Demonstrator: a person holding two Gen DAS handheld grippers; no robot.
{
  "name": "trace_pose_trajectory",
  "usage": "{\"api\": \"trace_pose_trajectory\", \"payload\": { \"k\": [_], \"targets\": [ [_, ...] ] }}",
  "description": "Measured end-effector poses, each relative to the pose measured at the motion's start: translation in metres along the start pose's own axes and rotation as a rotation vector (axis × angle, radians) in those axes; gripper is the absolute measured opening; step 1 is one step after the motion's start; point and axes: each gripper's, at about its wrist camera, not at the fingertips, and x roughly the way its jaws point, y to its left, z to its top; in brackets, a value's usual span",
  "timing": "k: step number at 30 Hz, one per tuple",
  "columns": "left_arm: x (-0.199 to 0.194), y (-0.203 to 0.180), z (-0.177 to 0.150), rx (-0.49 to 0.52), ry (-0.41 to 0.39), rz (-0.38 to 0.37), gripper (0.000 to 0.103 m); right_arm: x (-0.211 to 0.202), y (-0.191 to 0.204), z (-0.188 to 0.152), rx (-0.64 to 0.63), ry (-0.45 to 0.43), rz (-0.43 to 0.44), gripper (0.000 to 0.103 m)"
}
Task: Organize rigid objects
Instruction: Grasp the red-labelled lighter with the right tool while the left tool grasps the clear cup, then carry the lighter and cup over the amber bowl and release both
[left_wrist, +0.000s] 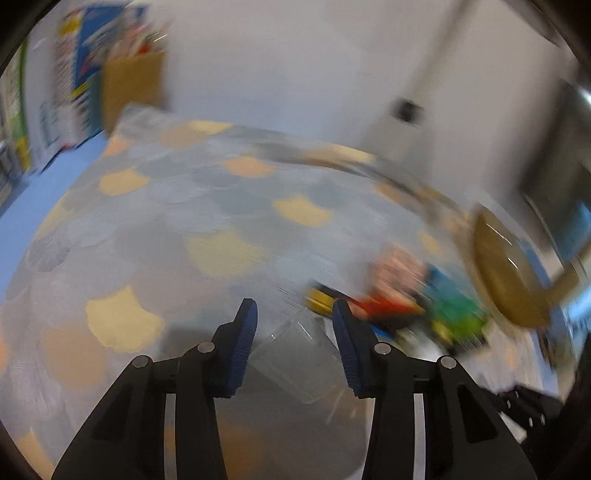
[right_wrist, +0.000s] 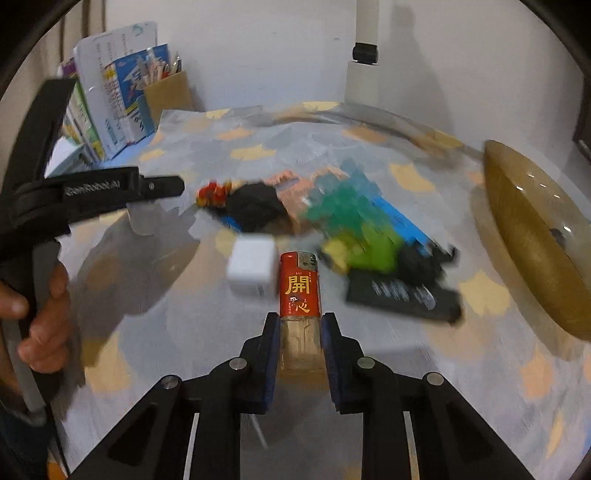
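Lighter clamped in right jaws | clear cup between left jaws, grip unclear

right gripper clamps lighter | white cube beside it

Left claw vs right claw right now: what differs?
Left claw brackets a clear cup; whether its pads press is unclear. Right claw is shut on a red lighter. The left's gap is wider than the right's. Both have blue pads and black arms.
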Motion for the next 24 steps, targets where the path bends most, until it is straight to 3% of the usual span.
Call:
{"api": "trace_pose_trajectory", "payload": {
  "k": [4,8,11,17,24],
  "targets": [
    [-0.021,-0.04,-0.023,0.091,-0.013,-0.029,0.039,-0.029,-0.028,-0.037,0.073,0.018,0.013,0.022],
    [-0.018,-0.071,-0.041,0.192,-0.02,0.038,0.039,-0.06,-0.068,-0.075,0.172,0.011,-0.035,0.022],
    [-0.014,-0.079,-0.051,0.226,-0.021,0.089,0.039,-0.07,-0.092,-0.092,0.255,0.001,-0.015,0.022],
    [-0.017,-0.072,-0.049,0.195,-0.027,0.075,0.039,-0.08,-0.111,-0.11,0.346,-0.063,0.043,0.023],
    [-0.019,-0.06,-0.048,0.134,-0.038,0.09,0.039,-0.083,-0.104,-0.109,0.29,-0.01,0.016,0.024]
  ]
}}
